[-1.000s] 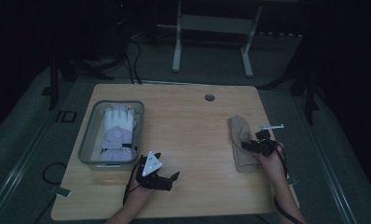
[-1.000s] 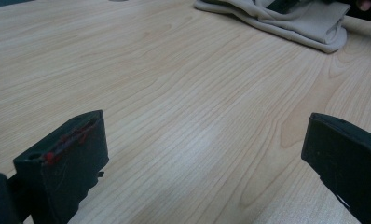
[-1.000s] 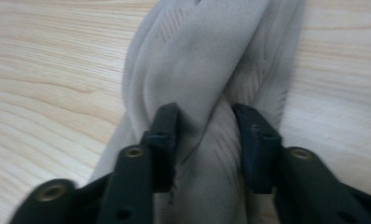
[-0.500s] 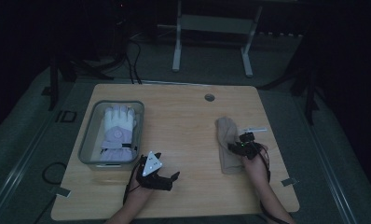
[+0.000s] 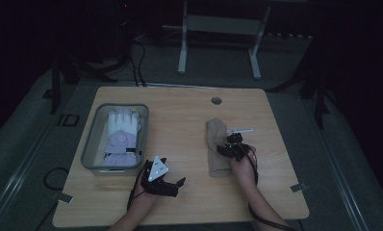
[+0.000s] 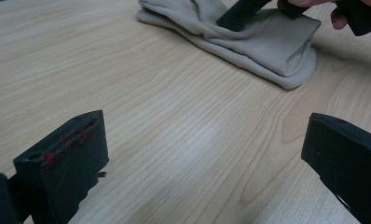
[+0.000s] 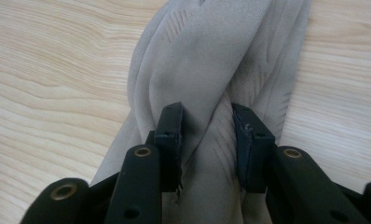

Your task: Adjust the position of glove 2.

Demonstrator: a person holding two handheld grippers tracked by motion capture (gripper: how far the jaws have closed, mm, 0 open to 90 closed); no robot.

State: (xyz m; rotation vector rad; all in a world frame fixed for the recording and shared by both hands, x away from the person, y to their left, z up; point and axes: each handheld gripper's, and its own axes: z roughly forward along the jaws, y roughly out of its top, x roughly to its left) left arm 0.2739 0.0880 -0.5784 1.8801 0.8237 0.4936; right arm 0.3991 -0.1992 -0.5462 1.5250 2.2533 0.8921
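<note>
A beige cloth (image 5: 215, 142) lies lengthwise on the wooden table (image 5: 180, 120), right of its middle. My right gripper (image 5: 231, 149) sits at the cloth's right edge, shut on a raised fold of it. In the right gripper view the cloth (image 7: 221, 46) bunches up between the two jaws of the gripper (image 7: 207, 126). My left gripper (image 5: 172, 185) rests near the table's front edge, open and holding nothing. In the left gripper view its wide-apart jaws (image 6: 207, 163) frame bare wood, with the cloth (image 6: 267, 42) lying farther off.
A clear plastic bin (image 5: 90, 150) stands at the table's left and holds a white and lavender glove (image 5: 122, 130). A round cable hole (image 5: 216, 100) sits near the table's far edge. A metal stand (image 5: 218, 29) is on the floor behind the table.
My right gripper has slid left toward the table's middle, dragging the beige cloth along with it. The left gripper has stayed in place.
</note>
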